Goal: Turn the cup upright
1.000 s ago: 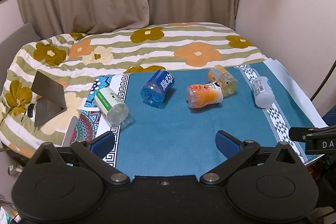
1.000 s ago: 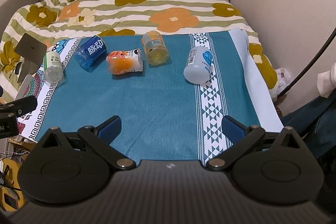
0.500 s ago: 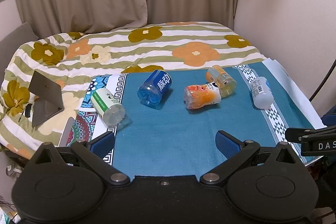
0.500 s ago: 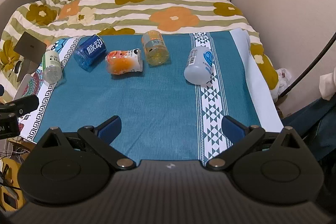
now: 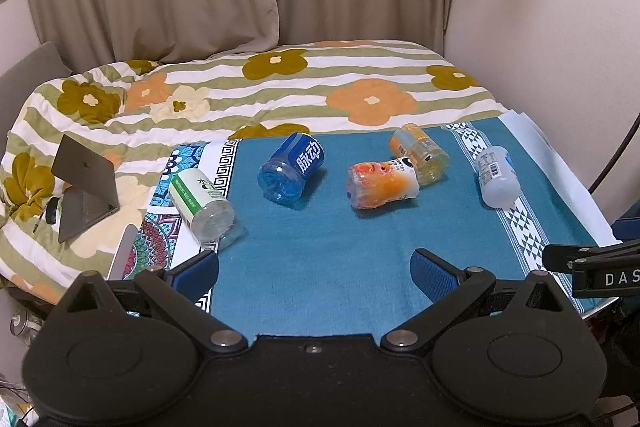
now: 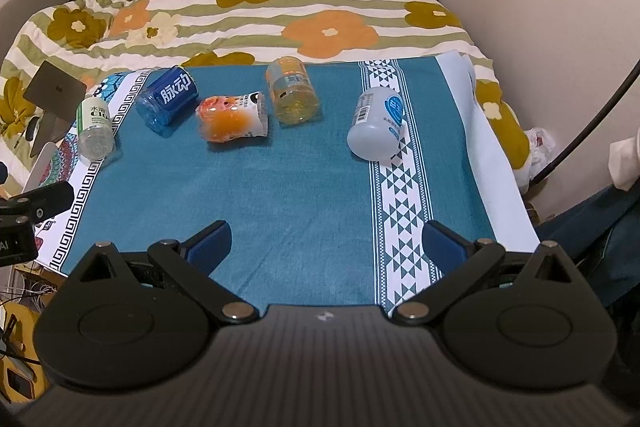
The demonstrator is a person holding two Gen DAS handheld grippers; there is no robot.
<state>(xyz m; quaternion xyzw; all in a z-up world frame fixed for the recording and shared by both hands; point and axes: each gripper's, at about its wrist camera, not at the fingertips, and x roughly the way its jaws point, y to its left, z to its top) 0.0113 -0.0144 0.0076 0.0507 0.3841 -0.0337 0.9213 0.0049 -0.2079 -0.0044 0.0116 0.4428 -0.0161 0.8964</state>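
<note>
Several bottle-like cups lie on their sides on a teal cloth [image 5: 320, 239] [image 6: 280, 195]: a green-label clear one [image 5: 200, 205] [image 6: 94, 129] at the left, a blue one [image 5: 292, 167] [image 6: 168, 101], an orange-and-white one [image 5: 382, 185] [image 6: 234, 119], a yellow one [image 5: 420, 153] [image 6: 292, 91], and a white one [image 5: 496, 175] [image 6: 378, 123] at the right. My left gripper [image 5: 316, 267] is open and empty, above the cloth's near edge. My right gripper [image 6: 326, 241] is open and empty, near the front edge too.
A floral striped quilt [image 5: 280, 87] covers the bed behind the cloth. A laptop [image 5: 84, 183] stands open at the left. A wall [image 5: 540, 27] and a dark cable [image 6: 592, 115] are on the right. Curtains hang behind.
The left gripper has drifted slightly; the cups sit a little lower and further left in its view. The right view has hardly changed. Both grippers stay open.
</note>
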